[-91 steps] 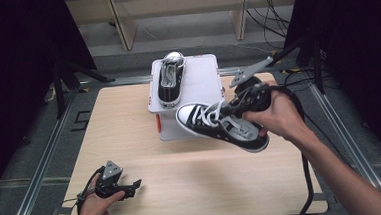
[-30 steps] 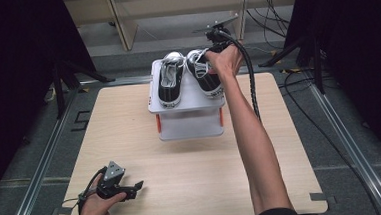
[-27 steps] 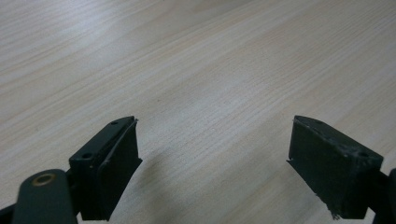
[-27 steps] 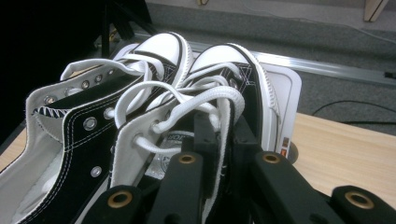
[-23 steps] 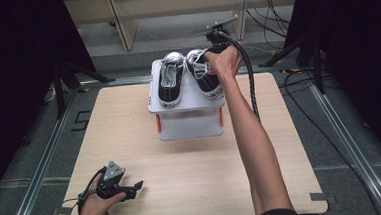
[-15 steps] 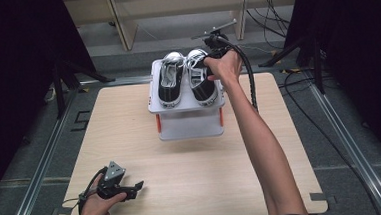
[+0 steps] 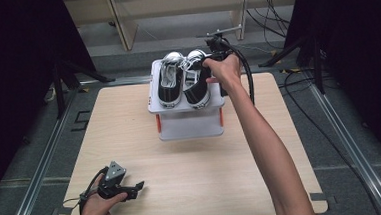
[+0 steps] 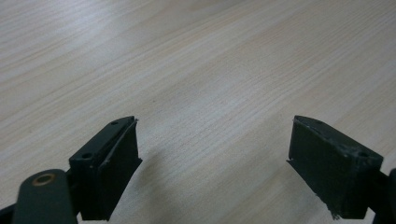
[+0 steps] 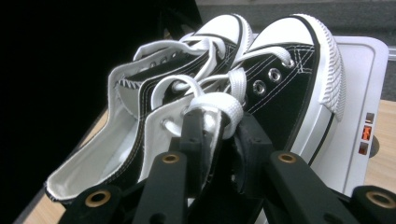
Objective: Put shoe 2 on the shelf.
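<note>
The second shoe (image 7: pixel 197 79) has been carried from mid-air above the table (image 7: pixel 193 177), where it was held three seconds ago, and set down on top of the white rack (image 7: pixel 189 122) at the far middle of the table. It is now stood beside the first shoe (image 7: pixel 170 78), the two side by side and touching or nearly so, toes pointing away from the person. The pair is thus judged to be placed, and the step in hand is taken to be the release.

The right gripper (image 9: pixel 219 140) is seen at the heel end of the second shoe. Its jaws have just been opening, yet the gap is small, and the white collar and a loop of lace (image 9: pixel 215 109) are between them. In the right gripper view the pads appear to rest against the collar, so the shoe is judged not to be fully let go; whether any real pressure remains cannot be told.

The left gripper (image 7: pixel 126 187) is rested on the near left part of the table, well apart from the rack, with its jaws wide apart and nothing between them; bare wood is seen under them in the left gripper view.

As for containers, the rack's top shelf is occupied by both shoes. A lower shelf is seen beneath it, and nothing can be made out on it from the high view.
</note>
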The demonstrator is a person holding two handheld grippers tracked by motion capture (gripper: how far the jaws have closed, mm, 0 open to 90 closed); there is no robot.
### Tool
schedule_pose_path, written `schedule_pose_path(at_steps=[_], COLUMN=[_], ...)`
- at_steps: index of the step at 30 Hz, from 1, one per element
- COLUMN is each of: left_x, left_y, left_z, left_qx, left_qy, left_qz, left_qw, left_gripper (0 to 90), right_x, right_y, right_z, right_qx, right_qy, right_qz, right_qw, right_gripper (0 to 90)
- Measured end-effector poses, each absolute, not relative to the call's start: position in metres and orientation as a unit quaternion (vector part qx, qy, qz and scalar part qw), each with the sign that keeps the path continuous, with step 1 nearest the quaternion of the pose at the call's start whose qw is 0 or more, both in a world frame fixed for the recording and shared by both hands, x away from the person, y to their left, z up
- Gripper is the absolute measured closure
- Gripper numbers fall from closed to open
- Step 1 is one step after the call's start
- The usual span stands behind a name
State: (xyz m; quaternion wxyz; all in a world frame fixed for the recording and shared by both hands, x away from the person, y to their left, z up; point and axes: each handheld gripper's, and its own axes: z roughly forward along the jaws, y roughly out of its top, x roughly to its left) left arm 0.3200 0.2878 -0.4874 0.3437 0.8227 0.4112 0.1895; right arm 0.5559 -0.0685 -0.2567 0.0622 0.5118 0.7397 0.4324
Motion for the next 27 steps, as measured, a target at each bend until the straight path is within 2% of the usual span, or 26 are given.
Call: schedule_pose_path(at_steps=[4, 15, 17, 20, 27], left_x=[0.319, 0.321, 0.321, 0.321, 0.322], left_y=[0.288, 0.287, 0.287, 0.287, 0.288], left_z=[-0.487, -0.489, -0.489, -0.488, -0.488], left_qx=[0.822, 0.823, 0.823, 0.823, 0.825], left_qy=[0.412, 0.409, 0.414, 0.412, 0.408], left_qz=[0.189, 0.189, 0.185, 0.186, 0.189], left_qw=[0.345, 0.346, 0.343, 0.343, 0.342], left_gripper=[15.4, 15.4, 15.4, 15.4, 15.4], right_x=[0.559, 0.562, 0.561, 0.563, 0.562], right_y=[-0.072, -0.08, -0.079, -0.078, -0.074], right_z=[-0.26, -0.269, -0.27, -0.271, -0.266], right_qx=[0.495, 0.47, 0.464, 0.479, 0.478], right_qy=[0.77, 0.775, 0.781, 0.768, 0.766], right_qz=[0.392, 0.415, 0.41, 0.419, 0.424], right_qw=[0.094, 0.08, 0.087, 0.073, 0.073], right_gripper=[69.6, 70.2, 73.1, 77.5, 78.5])
